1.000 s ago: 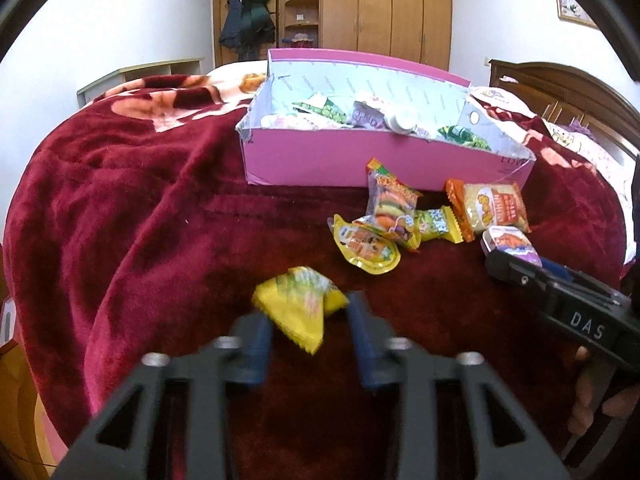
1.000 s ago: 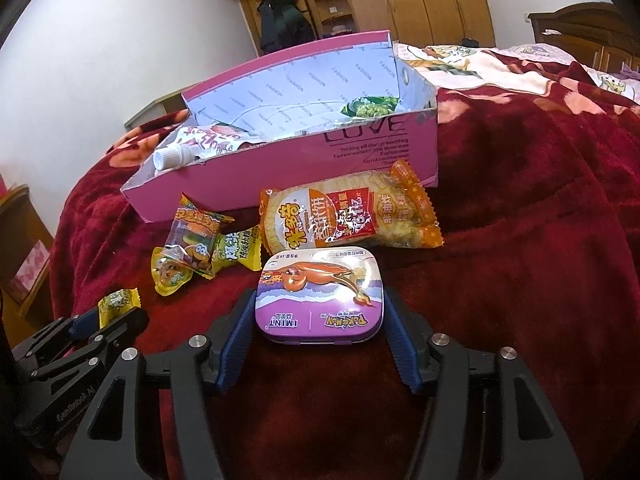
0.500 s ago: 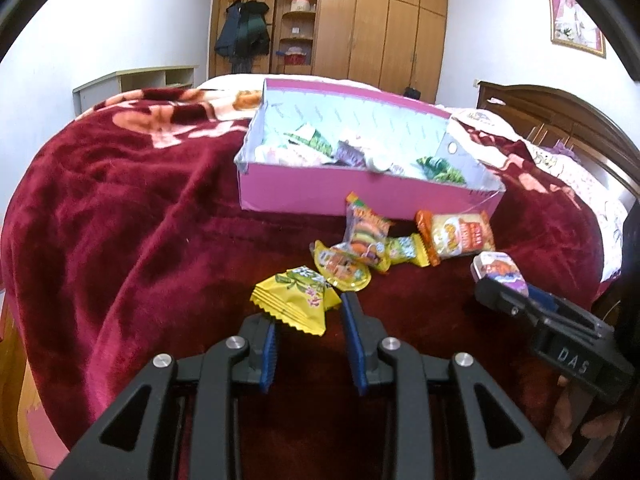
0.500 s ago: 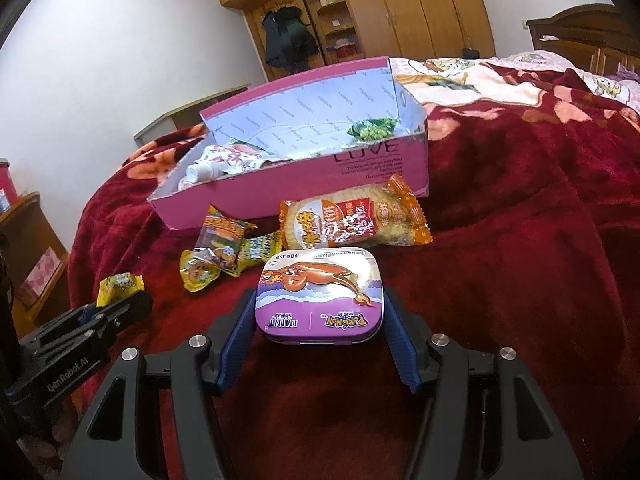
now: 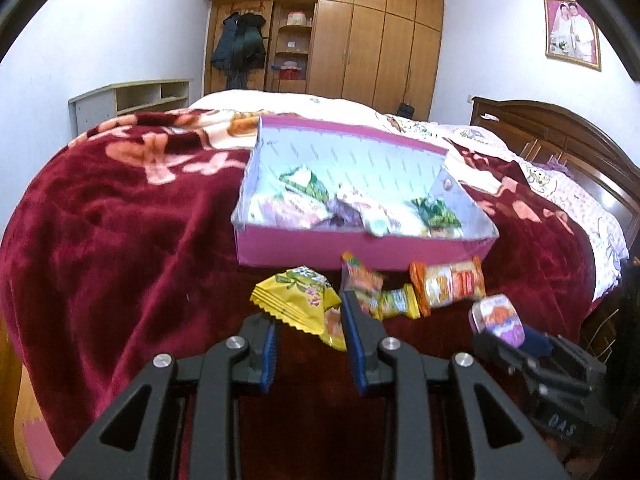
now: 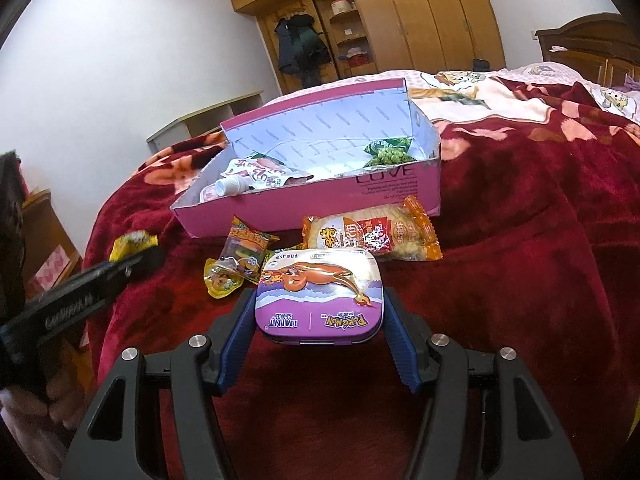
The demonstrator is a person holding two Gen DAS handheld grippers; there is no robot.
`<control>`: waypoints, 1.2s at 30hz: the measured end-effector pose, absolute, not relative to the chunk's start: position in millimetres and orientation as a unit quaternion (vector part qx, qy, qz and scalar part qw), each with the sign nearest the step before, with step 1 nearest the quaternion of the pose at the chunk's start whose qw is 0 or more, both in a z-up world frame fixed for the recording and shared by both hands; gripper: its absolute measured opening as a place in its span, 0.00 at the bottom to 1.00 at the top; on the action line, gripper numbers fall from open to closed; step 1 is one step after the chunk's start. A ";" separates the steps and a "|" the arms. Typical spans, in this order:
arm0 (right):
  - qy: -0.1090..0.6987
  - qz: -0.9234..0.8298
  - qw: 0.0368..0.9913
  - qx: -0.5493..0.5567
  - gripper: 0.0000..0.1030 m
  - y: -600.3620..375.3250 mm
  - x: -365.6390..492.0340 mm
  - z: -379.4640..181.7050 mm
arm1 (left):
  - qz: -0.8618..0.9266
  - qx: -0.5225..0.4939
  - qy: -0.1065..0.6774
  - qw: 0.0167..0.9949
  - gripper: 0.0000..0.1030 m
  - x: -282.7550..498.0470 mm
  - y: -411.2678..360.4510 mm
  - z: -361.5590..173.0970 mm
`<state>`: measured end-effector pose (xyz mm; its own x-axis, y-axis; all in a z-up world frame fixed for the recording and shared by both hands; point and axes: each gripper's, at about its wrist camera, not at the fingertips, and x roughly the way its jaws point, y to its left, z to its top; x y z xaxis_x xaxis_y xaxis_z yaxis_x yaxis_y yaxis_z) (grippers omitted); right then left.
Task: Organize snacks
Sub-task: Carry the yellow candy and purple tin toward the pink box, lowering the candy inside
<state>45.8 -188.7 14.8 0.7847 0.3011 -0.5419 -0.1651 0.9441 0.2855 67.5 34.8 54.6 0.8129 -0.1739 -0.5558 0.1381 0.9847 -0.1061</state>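
Since a second ago I have lifted both hands: in my left wrist view the pink box (image 5: pixel 360 246) now sits lower in the frame and more of its inside shows, and in my right wrist view the whole box (image 6: pixel 316 208) has dropped away from the top of the picture. My left gripper (image 5: pixel 308 332) is still nearly closed, pinching the yellow packet (image 5: pixel 298 298) by its crimped edge, and the packet now hangs clear of the red blanket (image 5: pixel 120 240) rather than resting low between the pads. My right gripper (image 6: pixel 318 336) is about half open, both blue pads pressed against the sides of the purple mint tin (image 6: pixel 320 296), which is off the blanket as well. The loose snacks have not moved: the orange cracker bag (image 6: pixel 372 234), the small gummy pouch (image 6: pixel 246 246) and the yellow round pack (image 6: pixel 220 282) lie just in front of the box's near wall. That wall is low, and the far wall stands taller behind it. Inside, a white bottle (image 6: pixel 222 189) and packets fill the left end and a green pack (image 6: pixel 390 154) sits at the right end, with bare floor between them. The blanket to the left of the box is open.
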 end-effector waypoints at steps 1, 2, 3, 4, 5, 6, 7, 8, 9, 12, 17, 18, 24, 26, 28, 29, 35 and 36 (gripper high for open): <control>0.305 0.125 0.938 0.112 0.60 -188.4 45.9 14.9 | -0.083 -0.029 0.293 0.952 0.29 71.5 35.0 57.2; 0.305 0.126 0.937 0.111 0.60 -188.1 45.7 15.2 | -0.084 -0.028 0.293 0.952 0.29 75.0 35.1 59.0; 0.306 0.126 0.937 0.110 0.60 -187.9 46.0 15.4 | -0.087 -0.029 0.293 0.952 0.29 79.3 35.3 61.2; 0.306 0.127 0.937 0.110 0.60 -187.5 46.0 15.7 | -0.089 -0.029 0.293 0.952 0.29 83.5 35.3 63.2; 0.306 0.129 0.937 0.109 0.60 -187.1 46.1 16.0 | -0.090 -0.029 0.292 0.952 0.29 86.7 35.1 64.7; 0.306 0.130 0.937 0.109 0.60 -186.8 46.4 16.5 | -0.091 -0.028 0.291 0.952 0.29 91.4 35.0 67.2; 0.306 0.131 0.937 0.109 0.60 -186.4 46.6 17.0 | -0.090 -0.028 0.290 0.952 0.29 95.4 34.8 69.5; 0.306 0.132 0.937 0.108 0.60 -186.1 46.9 17.7 | -0.090 -0.027 0.288 0.953 0.29 99.6 34.4 71.8; 0.306 0.132 0.937 0.108 0.60 -186.0 47.2 18.0 | -0.090 -0.026 0.287 0.954 0.29 103.0 34.2 73.1; 0.306 0.134 0.936 0.109 0.60 -186.0 48.1 18.7 | -0.091 -0.023 0.283 0.955 0.29 117.6 33.3 79.0; 0.309 0.136 0.935 0.107 0.60 -186.4 48.9 18.2 | -0.090 -0.016 0.289 0.953 0.29 146.7 30.6 80.0; 0.309 0.135 0.936 0.106 0.60 -186.7 48.8 18.4 | -0.090 -0.016 0.290 0.952 0.29 150.7 30.0 79.4; 0.305 0.130 0.938 0.098 0.60 -188.6 50.9 24.3 | -0.088 -0.019 0.296 0.951 0.29 178.6 24.4 75.1; 0.304 0.129 0.939 0.092 0.60 -188.6 52.5 26.9 | -0.087 -0.017 0.295 0.951 0.29 186.5 22.0 73.0; 0.304 0.128 0.940 0.089 0.60 -188.5 54.9 28.9 | -0.087 -0.017 0.298 0.950 0.29 194.7 19.3 70.4; 0.304 0.128 0.940 0.088 0.60 -188.8 56.5 30.0 | -0.087 -0.018 0.300 0.950 0.29 198.7 18.2 68.5; 0.303 0.124 0.941 0.085 0.60 -193.5 66.5 36.5 | -0.081 -0.023 0.308 0.948 0.29 214.8 19.2 57.8; 0.303 0.123 0.941 0.085 0.60 -194.3 68.7 37.6 | -0.079 -0.027 0.312 0.946 0.29 217.2 19.7 55.0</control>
